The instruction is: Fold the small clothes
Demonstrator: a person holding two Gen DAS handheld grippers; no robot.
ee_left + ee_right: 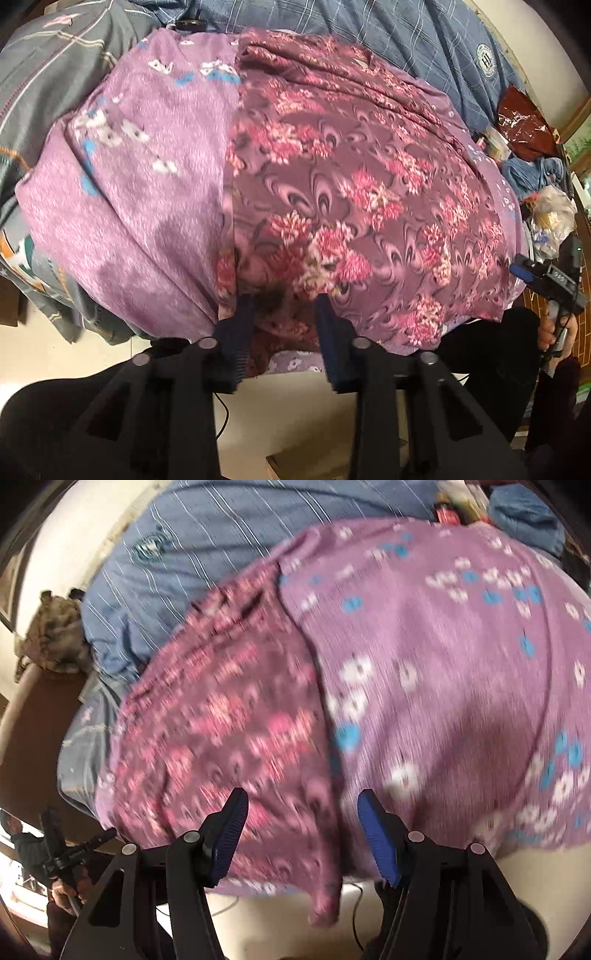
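Between the left gripper's narrowed jaws sat the near hem of the maroon floral garment, seemingly pinched. It lay on a lilac flowered cloth. Over both hung the right gripper, jaws wide, holding nothing. Behind, a blue checked shirt bore a round "HL" badge.

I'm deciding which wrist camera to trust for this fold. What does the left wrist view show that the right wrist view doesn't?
Only the left wrist view: the left gripper with the near hem of the dark pink floral garment between its fingers, a grey patterned quilt, and a red plastic bag.

Only the right wrist view: the right gripper open above the fabric, holding nothing, and a brown furry bundle at the edge.

Both: the floral garment lying on a lilac flowered cloth, with blue checked bedding behind.
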